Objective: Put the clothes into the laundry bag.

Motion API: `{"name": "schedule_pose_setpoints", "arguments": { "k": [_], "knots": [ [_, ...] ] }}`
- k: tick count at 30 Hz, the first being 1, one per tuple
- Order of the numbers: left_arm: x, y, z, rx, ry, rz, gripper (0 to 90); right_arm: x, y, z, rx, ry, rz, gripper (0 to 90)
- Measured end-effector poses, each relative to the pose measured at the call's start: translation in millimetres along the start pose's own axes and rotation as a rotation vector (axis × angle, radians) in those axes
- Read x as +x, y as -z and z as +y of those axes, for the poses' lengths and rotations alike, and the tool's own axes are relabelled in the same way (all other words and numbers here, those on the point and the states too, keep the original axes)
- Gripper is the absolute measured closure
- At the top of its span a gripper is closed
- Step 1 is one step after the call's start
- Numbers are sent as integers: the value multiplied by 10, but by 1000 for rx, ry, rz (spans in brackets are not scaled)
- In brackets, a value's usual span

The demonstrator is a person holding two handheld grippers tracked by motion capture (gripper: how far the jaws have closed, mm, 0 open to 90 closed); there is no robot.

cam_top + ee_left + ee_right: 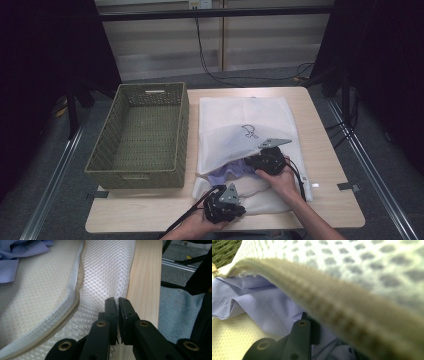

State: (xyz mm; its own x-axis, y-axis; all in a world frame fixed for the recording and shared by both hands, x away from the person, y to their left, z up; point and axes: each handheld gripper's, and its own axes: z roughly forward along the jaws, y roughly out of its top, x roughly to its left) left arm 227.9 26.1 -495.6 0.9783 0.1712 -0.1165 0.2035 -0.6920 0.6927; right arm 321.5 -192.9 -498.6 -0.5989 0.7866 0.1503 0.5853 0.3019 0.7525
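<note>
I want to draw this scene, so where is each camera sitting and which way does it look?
High view: sits above the person's side, looks forward and down on the wooden table, green wicker basket and white mesh laundry bag; both forearms come in.
Left gripper view: rides the left tool, looks along its jaws, shut on the bag's mesh edge.
Right gripper view: rides the right tool, looks into the bag's opening at the lilac shirt.
Shared: all three show the bag and the shirt.
</note>
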Motion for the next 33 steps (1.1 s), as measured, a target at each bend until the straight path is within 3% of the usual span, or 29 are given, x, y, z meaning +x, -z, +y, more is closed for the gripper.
{"name": "schedule_pose_setpoints", "arguments": {
  "k": [5,8,11,16,19,23,30,33],
  "knots": [
    [-1,1,0,1,3,0,865,6,54,11,-19,-11,50,660],
    [-1,-3,-2,-5,7,-3,863,25,148,24,-29,10,97,585],
    [-3,3,1,5,4,2,860,30,264,19,-40,23,128,569],
    [2,1,1,0,8,-5,859,33,474,-39,-74,37,168,574],
    [6,-2,-1,-6,11,-8,859,45,568,-77,-91,52,212,662],
    [7,2,2,0,9,-7,859,97,573,-147,-42,101,278,808],
    [8,-1,-1,-4,7,-9,859,62,377,-210,64,98,273,881],
    [11,13,7,19,3,-2,859,65,299,-209,96,112,261,890]
  ]
}}
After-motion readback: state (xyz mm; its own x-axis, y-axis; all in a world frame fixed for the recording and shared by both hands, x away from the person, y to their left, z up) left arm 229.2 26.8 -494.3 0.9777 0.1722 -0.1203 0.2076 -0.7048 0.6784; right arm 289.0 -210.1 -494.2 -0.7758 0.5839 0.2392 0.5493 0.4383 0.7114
